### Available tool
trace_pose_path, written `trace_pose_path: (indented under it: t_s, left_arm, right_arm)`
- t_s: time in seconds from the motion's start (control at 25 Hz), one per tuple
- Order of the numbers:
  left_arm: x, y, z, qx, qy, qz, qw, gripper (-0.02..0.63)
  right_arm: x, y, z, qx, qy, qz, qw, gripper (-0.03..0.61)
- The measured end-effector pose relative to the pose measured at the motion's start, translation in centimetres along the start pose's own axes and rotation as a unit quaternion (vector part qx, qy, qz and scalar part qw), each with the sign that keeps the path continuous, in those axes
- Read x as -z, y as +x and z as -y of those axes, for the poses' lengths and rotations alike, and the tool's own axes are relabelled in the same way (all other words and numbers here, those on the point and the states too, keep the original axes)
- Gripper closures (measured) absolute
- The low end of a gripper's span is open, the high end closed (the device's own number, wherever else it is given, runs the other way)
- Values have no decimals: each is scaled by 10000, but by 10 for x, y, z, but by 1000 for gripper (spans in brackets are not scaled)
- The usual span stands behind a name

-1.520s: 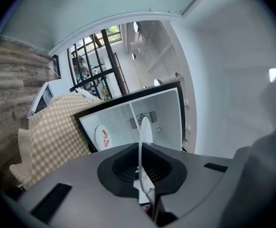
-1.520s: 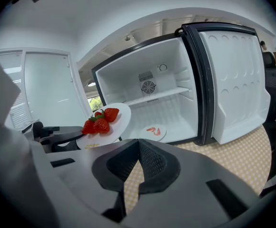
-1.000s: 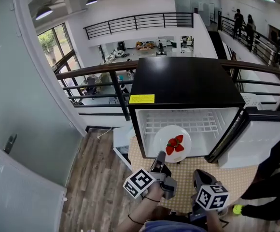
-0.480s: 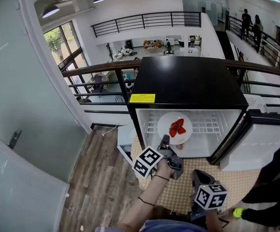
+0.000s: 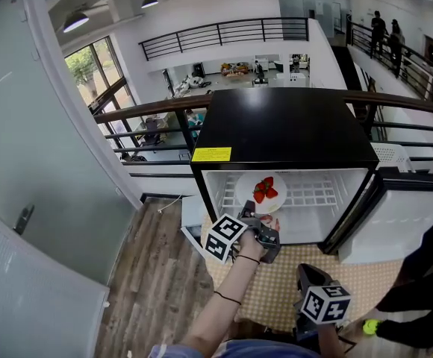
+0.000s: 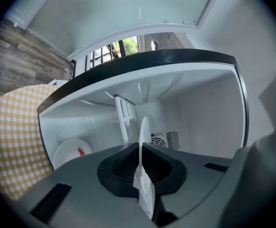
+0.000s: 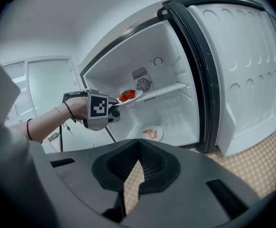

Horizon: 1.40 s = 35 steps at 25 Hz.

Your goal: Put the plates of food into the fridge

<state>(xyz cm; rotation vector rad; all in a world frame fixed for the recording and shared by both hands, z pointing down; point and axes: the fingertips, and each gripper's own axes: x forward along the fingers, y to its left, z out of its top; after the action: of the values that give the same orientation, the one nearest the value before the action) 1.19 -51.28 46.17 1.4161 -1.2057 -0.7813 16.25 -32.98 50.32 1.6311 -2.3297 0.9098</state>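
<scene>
White inside, the black-topped fridge (image 5: 284, 125) stands open. On its floor lies a plate (image 7: 152, 133) of pinkish food. My left claw (image 5: 250, 209) is clenched on the rim of the strawberry plate (image 5: 278, 200), held level inside the fridge at shelf (image 5: 317, 192) height. My right claw (image 7: 139, 142), closed on nothing, hangs before the fridge over the checked counter (image 5: 276, 293).

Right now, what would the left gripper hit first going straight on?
Likely the black fridge's white back wall by its vent, the gripped white plate touching first; depth is unclear.
</scene>
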Motion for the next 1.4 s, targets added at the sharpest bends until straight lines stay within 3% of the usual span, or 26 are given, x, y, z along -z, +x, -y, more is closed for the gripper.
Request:
trace_pose_path:
  t_s: [0.4,0.56,0.64,0.76,0.8,0.92,1.08,1.28,1.32,1.4]
  left_arm:
    - [-3,14,12,11,-15,43,10000,583]
    - [-2,17,17,-26,324,-156,9993,576]
    - [-1,18,25,104,720,-268,9970,531]
    - [0,19,39,225,1476,-345,9882,369]
    - [0,19,41,191,1743,-377,9838,341]
    - [4,18,41,93,2547,-517,9656,313]
    - [13,16,40,67,3577,-758,9307,271]
    - [22,16,36,-4,4431,-926,8917,213]
    - [23,15,35,-56,4679,-933,8788,204]
    - [22,14,33,-218,5351,-923,8395,193]
  right_arm:
    - [0,3,6,50,73,-10,10000,563]
    - [1,5,2,21,42,-40,10000,563]
    - [2,6,1,14,30,-58,10000,563]
    - [4,7,0,-1,19,-79,10000,563]
    - [4,8,-1,-10,16,-84,10000,563]
    - [6,8,-3,-32,1,-101,9999,563]
    - [10,9,-4,-18,-26,-151,9999,563]
    - [13,9,-4,3,7,-182,9998,563]
    - [14,9,-4,6,16,-180,9998,563]
    - [14,9,-3,14,36,-175,9998,563]
